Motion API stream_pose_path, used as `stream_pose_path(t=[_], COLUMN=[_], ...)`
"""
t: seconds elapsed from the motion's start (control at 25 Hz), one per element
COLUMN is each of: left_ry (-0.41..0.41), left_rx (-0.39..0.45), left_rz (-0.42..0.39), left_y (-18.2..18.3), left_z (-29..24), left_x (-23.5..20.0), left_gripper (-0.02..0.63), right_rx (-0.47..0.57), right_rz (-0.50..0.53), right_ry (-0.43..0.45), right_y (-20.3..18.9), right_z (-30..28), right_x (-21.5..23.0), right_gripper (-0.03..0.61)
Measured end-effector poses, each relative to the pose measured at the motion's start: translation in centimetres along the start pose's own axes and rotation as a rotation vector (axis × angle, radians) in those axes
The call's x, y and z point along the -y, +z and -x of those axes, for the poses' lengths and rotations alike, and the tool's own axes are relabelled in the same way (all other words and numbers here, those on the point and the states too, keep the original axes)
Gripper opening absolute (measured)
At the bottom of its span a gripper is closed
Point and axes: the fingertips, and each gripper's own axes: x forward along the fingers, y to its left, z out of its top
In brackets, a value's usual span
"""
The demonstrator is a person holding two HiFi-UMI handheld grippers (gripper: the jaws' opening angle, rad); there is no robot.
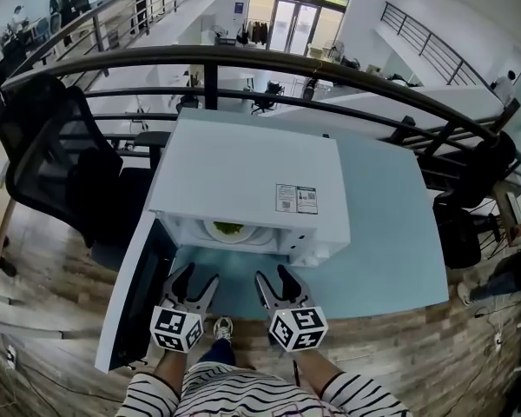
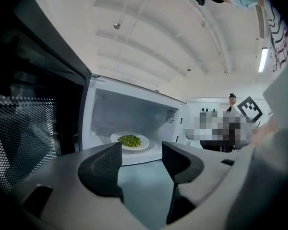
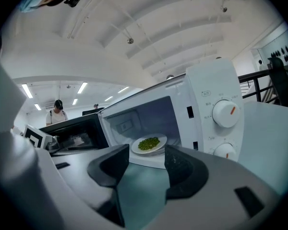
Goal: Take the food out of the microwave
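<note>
A white microwave stands on a pale blue table with its door swung open to the left. Inside lies a white plate of green food. My left gripper hovers open in front of the cavity, just right of the door, with nothing between its jaws. Beside it, my right gripper is open and empty too, a short way from the opening. Both point at the plate.
The microwave's knobs sit on its right panel. A black office chair stands at the left. Behind the table runs a dark railing. The person's striped sleeves show at the bottom edge.
</note>
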Motion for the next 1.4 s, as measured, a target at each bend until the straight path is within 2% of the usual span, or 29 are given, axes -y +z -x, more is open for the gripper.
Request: stream_pose_path(t=[0.36,1.04,1.24,1.4], left_ry=[-0.013,0.017,0.044,0.048], left_rx=[-0.034,-0.069,-0.098,-0.128], left_rz=[0.021,0.075,0.090,0.109], left_y=[-0.5,-0.3,-0.6,-1.1], left_z=[-4.7,-11.2,-12.5,-13.2], left_x=[-2.7,-6.3,-6.9,-7.2], left_gripper=[0.242,0.242,0.242,0.243], right_rx=[-0.014,-0.094,-0.111,-0.117], right_rz=[0.033,-0.045,-0.047,-0.092], right_ry=[-0.024,-0.067,-0.118,-0.145], right_y=[0.4,-1.2,-1.6,-1.8], right_z=[-4.9,-12.7,-14.4,-15.4], right_x=[1.1,3.3,3.7,4.2], right_gripper=[0.229,0.229,0.229,0.229])
